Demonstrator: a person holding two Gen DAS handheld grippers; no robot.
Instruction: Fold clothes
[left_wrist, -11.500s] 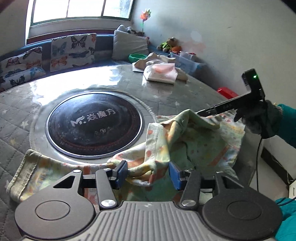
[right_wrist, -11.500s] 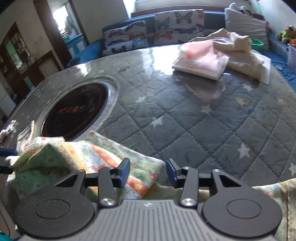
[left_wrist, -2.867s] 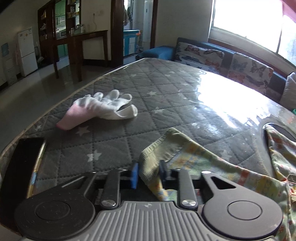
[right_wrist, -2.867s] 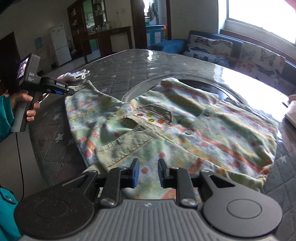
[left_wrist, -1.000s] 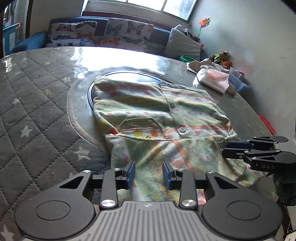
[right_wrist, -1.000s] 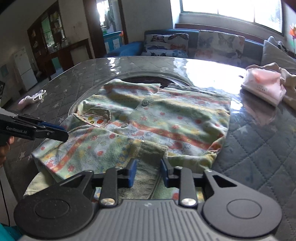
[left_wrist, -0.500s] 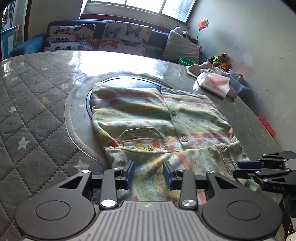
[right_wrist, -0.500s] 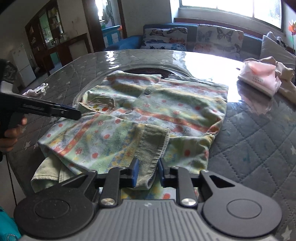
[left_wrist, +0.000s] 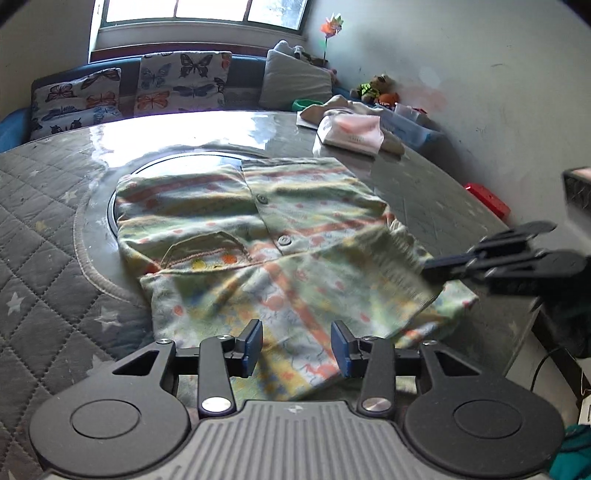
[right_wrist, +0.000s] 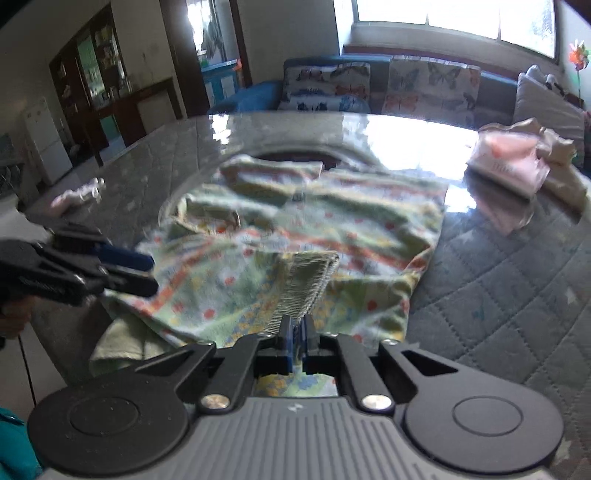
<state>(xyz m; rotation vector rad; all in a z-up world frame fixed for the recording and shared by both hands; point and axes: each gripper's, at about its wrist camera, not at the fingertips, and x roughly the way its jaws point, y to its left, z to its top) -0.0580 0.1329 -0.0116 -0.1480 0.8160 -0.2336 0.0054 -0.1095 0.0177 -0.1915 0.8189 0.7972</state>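
Note:
A pale green child's shirt (left_wrist: 258, 225) with orange stripes, buttons and a chest pocket lies flat over the round dark hob in the table. Its near part is folded over, with a ribbed sleeve cuff (right_wrist: 312, 280) on top. My left gripper (left_wrist: 295, 345) is open just above the shirt's near edge, holding nothing. My right gripper (right_wrist: 295, 345) is shut on the ribbed cuff. It also shows in the left wrist view (left_wrist: 491, 258) at the shirt's right edge. The left gripper also shows in the right wrist view (right_wrist: 122, 269) at the shirt's left.
A folded pink and white garment (left_wrist: 351, 133) lies on beige clothes at the table's far right. The quilted grey star-print table cover (left_wrist: 40, 236) ends close in front of me. A white glove (right_wrist: 79, 195) lies at the far left. A sofa with butterfly cushions (left_wrist: 181, 85) stands behind.
My right gripper has closed on the ribbed cuff and lifted it slightly. My left gripper stays open and has drawn back a little over the near edge.

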